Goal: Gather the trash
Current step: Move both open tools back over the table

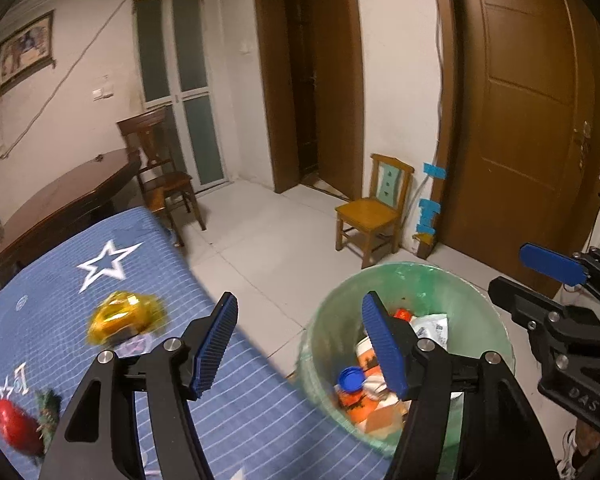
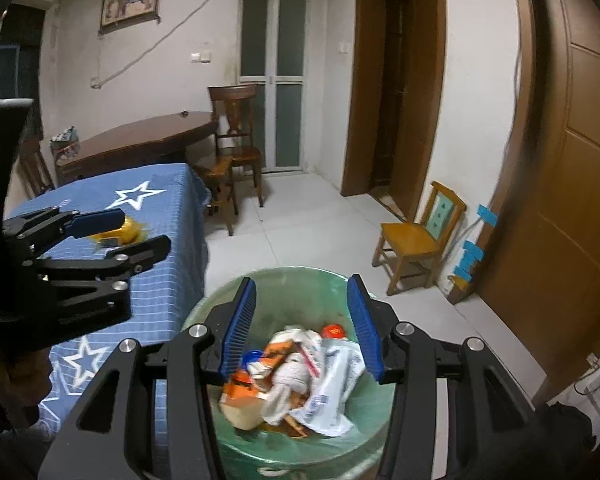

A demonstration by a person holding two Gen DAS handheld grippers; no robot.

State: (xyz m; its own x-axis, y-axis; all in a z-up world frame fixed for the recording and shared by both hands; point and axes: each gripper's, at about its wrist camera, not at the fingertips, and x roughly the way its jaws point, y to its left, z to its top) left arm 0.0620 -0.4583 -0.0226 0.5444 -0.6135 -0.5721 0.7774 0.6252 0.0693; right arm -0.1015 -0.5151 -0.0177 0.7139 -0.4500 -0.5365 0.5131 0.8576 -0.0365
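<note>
Hand-held grippers L (image 1: 296,344) & R (image 2: 302,328) both agape, empty, R over bin (image 2: 284,452).

I note round bin lined with translucent green plastic bag (image 2: 220,308), upright on pale tiled floor just beside blue star-patterned cloth. Inside I see crumpled white wrappers (image 2: 332,380), orange carton scraps (image 2: 240,386), blue round cap (image 1: 351,379), small red-orange lid (image 2: 334,331), all heaped loosely. On cloth I record crinkled gold foil wrapper (image 1: 122,318), lying flat near star print, well apart from bin. Near cloth's close edge: shiny red wrapper with green spiky trim (image 1: 20,424), blurred; I cannot tell further detail.
</note>
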